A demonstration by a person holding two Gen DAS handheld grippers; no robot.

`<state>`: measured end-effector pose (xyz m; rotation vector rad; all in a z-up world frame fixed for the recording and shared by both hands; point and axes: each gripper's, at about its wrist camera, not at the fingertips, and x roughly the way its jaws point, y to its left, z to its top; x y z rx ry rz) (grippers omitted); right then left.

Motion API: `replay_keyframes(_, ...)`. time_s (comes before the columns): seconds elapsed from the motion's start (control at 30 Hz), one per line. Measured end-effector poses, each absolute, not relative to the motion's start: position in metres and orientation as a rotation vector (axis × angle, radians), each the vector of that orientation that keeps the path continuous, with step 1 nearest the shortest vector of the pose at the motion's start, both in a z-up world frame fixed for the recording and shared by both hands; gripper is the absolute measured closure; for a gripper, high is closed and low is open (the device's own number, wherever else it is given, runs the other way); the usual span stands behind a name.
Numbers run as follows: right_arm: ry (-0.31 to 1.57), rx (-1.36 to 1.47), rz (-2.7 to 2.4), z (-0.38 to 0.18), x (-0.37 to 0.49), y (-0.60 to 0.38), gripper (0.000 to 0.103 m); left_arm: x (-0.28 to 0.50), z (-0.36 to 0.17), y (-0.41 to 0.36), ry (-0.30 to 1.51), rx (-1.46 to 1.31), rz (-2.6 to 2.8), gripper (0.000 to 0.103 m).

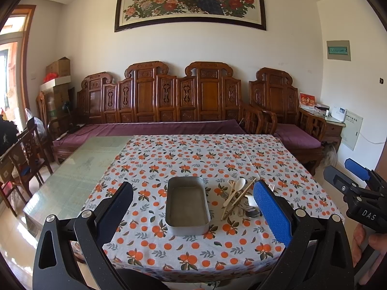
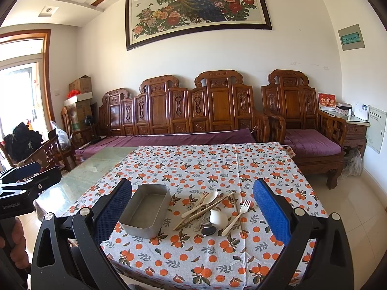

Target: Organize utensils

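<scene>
An empty grey metal tray (image 1: 187,204) (image 2: 146,213) sits on the orange-patterned tablecloth (image 1: 183,154) (image 2: 193,166). Right of it lies a pile of utensils (image 1: 238,197) (image 2: 208,211): a white spoon (image 2: 202,203), wooden chopsticks (image 2: 205,211), a white fork (image 2: 238,213), a small white cup (image 2: 219,218) and metal pieces. My left gripper (image 1: 193,211) hovers open above the near table edge, framing the tray. My right gripper (image 2: 192,213) is open too, framing tray and pile. The right gripper (image 1: 358,183) also shows in the left wrist view, and the left gripper (image 2: 26,178) in the right wrist view.
The table's left part is bare glass (image 1: 79,166) (image 2: 96,166). A carved wooden sofa (image 1: 157,111) with purple cushions stands behind the table, an armchair (image 2: 304,130) at right. Wooden chairs (image 1: 26,154) stand left. A hand (image 1: 372,246) holds the right tool.
</scene>
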<state>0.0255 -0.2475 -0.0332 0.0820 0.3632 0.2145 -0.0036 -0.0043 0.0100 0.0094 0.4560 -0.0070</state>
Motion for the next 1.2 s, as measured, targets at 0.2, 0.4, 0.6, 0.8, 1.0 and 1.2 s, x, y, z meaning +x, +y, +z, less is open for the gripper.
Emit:
replay_keyframes(0.2,0.363,0.083,0.215,-0.033,0.025,-0.248,0.003,-0.004,0.010,-0.005,0.455,0.010,-0.007,0.007)
replay_keyframes(0.4,0.363,0.083,0.216,-0.033,0.025,-0.249,0.003,-0.004,0.012,-0.007,0.457,0.011,-0.008,0.007)
replay_keyframes(0.6,0.363,0.084,0.216,-0.034,0.025,-0.250,0.003,-0.004,0.013,-0.009,0.456,0.013,-0.010,0.007)
replay_keyframes(0.8,0.370,0.084,0.217,-0.038,0.025,-0.250,0.003,0.000,0.014,-0.012,0.471,0.015,-0.018,0.007)
replay_keyframes(1.0,0.383,0.082,0.213,-0.045,0.037,-0.258,0.003,0.015,-0.003,-0.012,0.519,0.024,-0.044,0.007)
replay_keyframes(1.2,0.411,0.075,0.196,-0.066,0.056,-0.266,0.003,0.030,-0.029,-0.015,0.569,0.034,-0.085,0.007)
